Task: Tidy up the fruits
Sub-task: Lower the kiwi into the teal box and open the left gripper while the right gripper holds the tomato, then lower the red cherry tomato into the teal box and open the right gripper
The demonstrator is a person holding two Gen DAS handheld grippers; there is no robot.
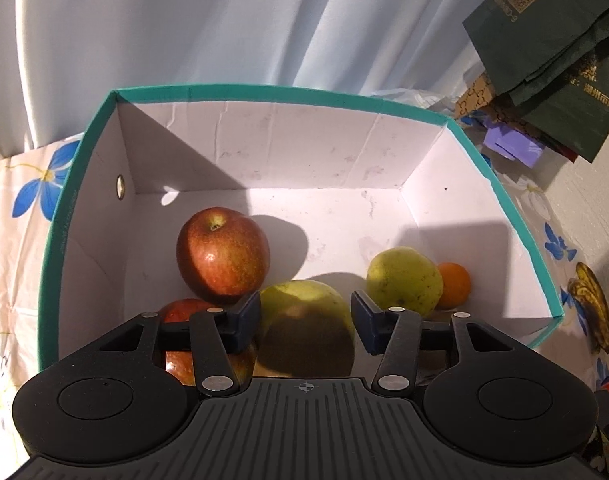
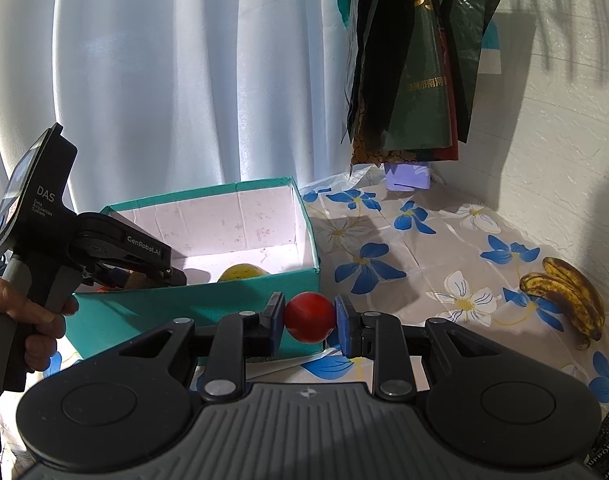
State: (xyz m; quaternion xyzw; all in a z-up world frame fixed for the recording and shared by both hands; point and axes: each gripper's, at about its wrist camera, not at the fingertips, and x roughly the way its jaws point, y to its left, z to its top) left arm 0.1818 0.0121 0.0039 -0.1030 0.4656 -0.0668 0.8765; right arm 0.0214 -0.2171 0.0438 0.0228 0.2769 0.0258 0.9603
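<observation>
Fruits lie in the teal box (image 1: 500, 184); my left gripper (image 1: 306, 312) straddles a green pear (image 1: 304, 312), jaws apart, while my right gripper (image 2: 309, 317) clamps a red tomato (image 2: 309, 316).

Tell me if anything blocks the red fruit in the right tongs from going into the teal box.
Partly. The left tongs reach into the teal box on its left side. The right tongs hold the small red fruit outside the near wall; the box's right side looks free.

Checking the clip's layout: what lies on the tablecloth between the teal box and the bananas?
Nothing: in the right wrist view, only bare flowered tablecloth lies between the teal box and the bananas.
</observation>
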